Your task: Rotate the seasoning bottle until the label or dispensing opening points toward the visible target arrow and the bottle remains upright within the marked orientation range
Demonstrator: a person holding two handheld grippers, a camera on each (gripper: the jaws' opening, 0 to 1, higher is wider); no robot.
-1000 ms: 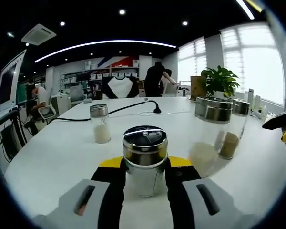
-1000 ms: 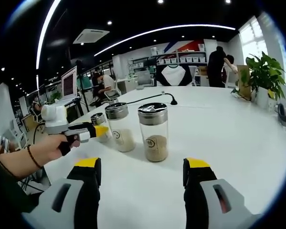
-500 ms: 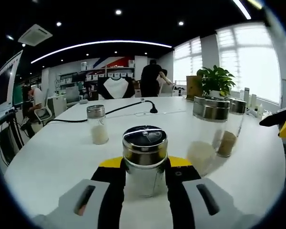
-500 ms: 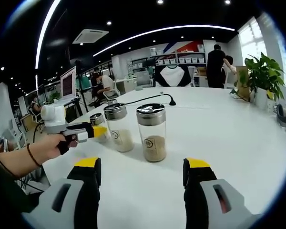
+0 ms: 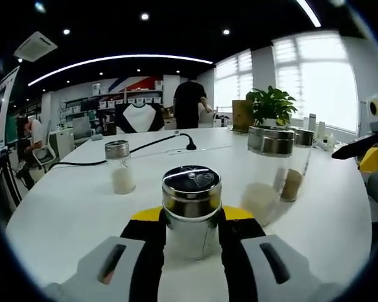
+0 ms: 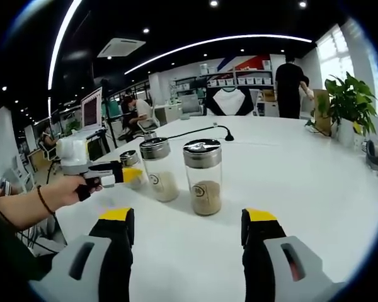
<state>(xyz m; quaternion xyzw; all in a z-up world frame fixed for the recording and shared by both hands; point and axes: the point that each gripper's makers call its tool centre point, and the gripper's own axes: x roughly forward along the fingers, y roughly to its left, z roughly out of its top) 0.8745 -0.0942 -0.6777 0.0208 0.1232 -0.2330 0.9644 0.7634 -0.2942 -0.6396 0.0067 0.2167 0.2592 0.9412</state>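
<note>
A wide white surface (image 5: pixel 69 207) carries everything in the left gripper view, and it spreads across the right gripper view as well (image 6: pixel 302 170). Behind it lies an open office with a potted plant (image 5: pixel 272 106) by the bright windows, a person standing (image 5: pixel 189 104) at the far end and another seated (image 6: pixel 138 112) at a desk. A black cable (image 5: pixel 151 146) trails over the far part of the surface. On the surface, seen from the right gripper view, stand two taller glass jars side by side: one with brown contents (image 6: pixel 203 177) and, just to its left, one with pale contents (image 6: pixel 159 169), both upright with metal caps. In the left gripper view these same two stand at the right, the pale one (image 5: pixel 264 173) in front and the brown one (image 5: pixel 296 165) partly behind it. A small shaker with white contents (image 5: pixel 119 167) stands apart to the left. The seasoning bottle (image 5: pixel 191 211), upright with a shiny metal cap, sits nearest the camera, and the left tool (image 5: pixel 190 233) has its jaws pressed against the bottle's glass sides, pinching it. In the right gripper view that tool (image 6: pixel 131 176) is held by a hand (image 6: pixel 72 190) with a bracelet, reaching in from the left, its tip by the jars. The right tool (image 6: pixel 188 236) hangs above bare surface with its jaws spread wide, holding nothing; its tip shows at the right edge of the left gripper view (image 5: pixel 365 154).
</note>
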